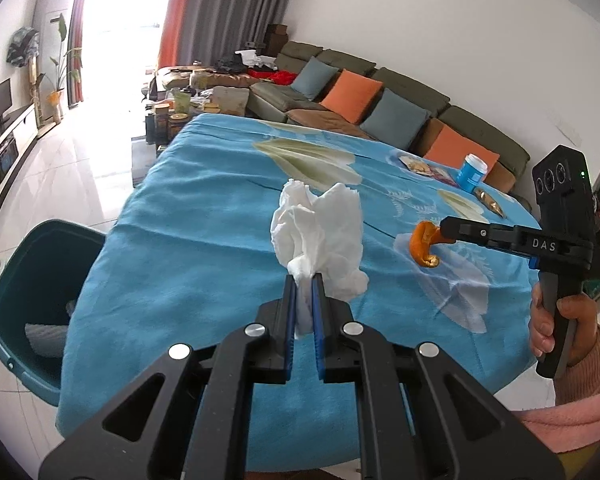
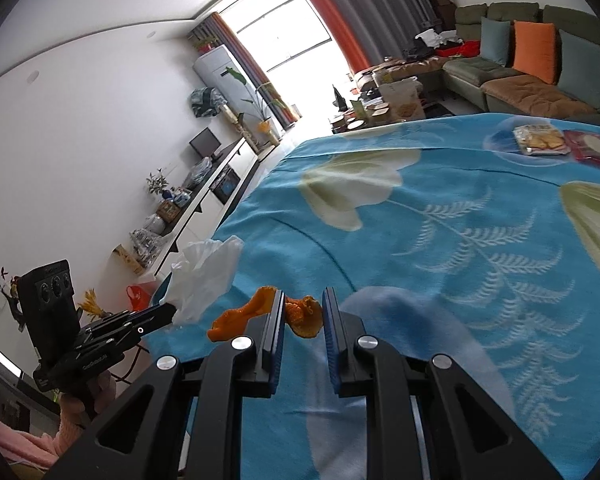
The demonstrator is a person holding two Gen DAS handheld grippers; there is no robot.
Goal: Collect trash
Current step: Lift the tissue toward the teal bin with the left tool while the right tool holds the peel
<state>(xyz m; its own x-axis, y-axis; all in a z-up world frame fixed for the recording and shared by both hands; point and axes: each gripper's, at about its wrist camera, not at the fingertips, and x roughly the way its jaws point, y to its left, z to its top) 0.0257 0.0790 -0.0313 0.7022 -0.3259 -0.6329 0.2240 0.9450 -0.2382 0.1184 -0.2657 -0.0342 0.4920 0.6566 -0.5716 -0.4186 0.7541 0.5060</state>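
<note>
My left gripper [image 1: 302,282] is shut on a crumpled white tissue [image 1: 320,232] and holds it above the table's blue flowered cloth [image 1: 188,220]. At the right of the left wrist view, my right gripper [image 1: 444,229] is shut on a curled piece of orange peel [image 1: 422,246], which hangs from its tip over the cloth. In the right wrist view the orange peel [image 2: 302,316] sits between the fingers of the right gripper [image 2: 304,300]. Farther left there, the left gripper [image 2: 168,312] holds the tissue [image 2: 204,276] near the table's edge.
A teal bin [image 1: 16,360] stands on the floor by the table's left edge, with white trash inside. At the far right of the cloth lie a blue cup [image 1: 472,172], snack packets [image 2: 540,140] and a gold wrapper [image 1: 490,202]. A sofa runs behind the table.
</note>
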